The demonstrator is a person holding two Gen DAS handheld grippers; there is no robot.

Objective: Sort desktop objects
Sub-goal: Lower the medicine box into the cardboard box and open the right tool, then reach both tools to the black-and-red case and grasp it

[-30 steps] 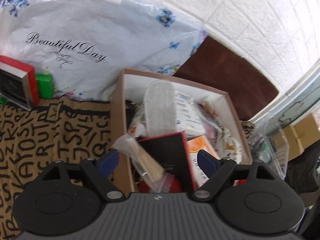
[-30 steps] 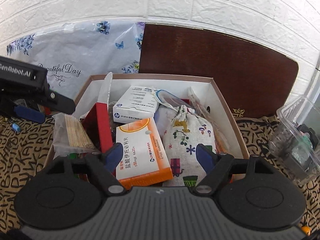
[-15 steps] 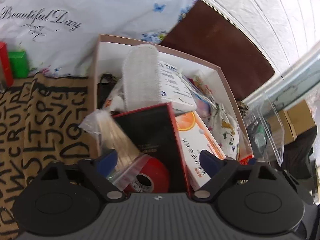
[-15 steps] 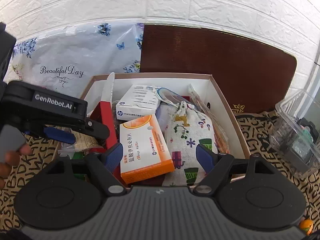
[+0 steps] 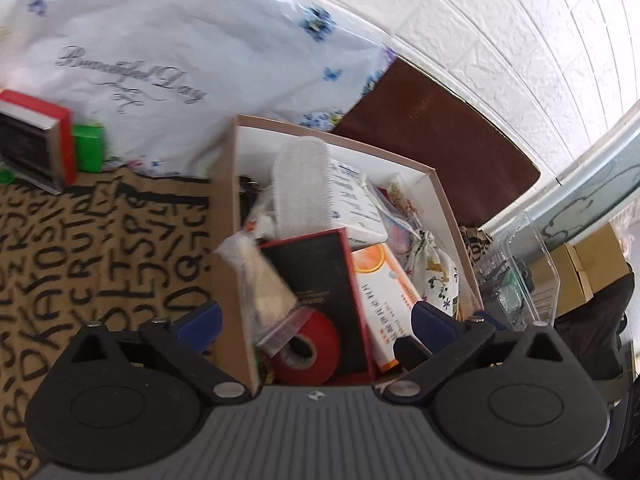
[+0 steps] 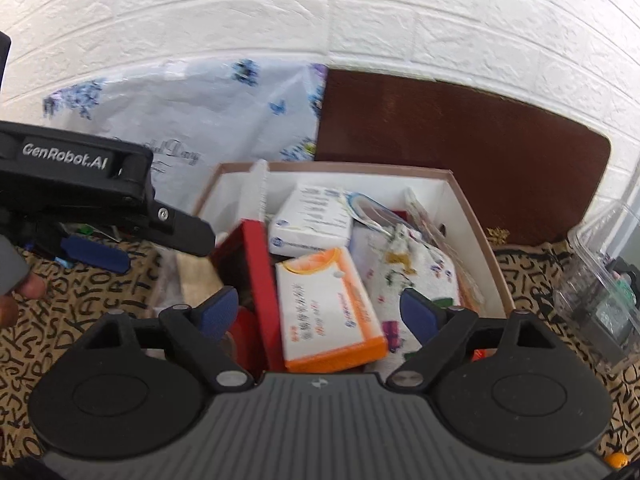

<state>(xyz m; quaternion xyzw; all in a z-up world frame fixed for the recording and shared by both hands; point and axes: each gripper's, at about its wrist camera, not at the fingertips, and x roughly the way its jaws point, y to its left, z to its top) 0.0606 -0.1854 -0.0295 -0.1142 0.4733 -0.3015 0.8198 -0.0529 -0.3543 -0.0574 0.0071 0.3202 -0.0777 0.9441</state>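
A brown cardboard box (image 6: 476, 216) with white inside holds several objects: an orange and white medicine box (image 6: 328, 304), a white HP box (image 6: 312, 224), a printed cloth pouch (image 6: 416, 268), a red and black case (image 5: 316, 276), a red tape roll (image 5: 308, 352), a bag of toothpicks (image 5: 264, 280) and a white brush (image 5: 300, 184). My left gripper (image 5: 316, 322) is open and empty over the box's near left corner; it also shows in the right wrist view (image 6: 96, 256). My right gripper (image 6: 320, 312) is open and empty above the medicine box.
A floral plastic bag (image 5: 160, 60) and a brown leather board (image 6: 460, 152) lean on the white brick wall. A red and black box (image 5: 36, 140) and a green block (image 5: 90, 148) stand far left. A clear plastic container (image 6: 600, 292) sits right of the box on the letter-print cloth (image 5: 80, 240).
The left gripper has drawn back and left from over the box's contents. The right gripper has tilted up, with the box lower in its view. Both stay open.
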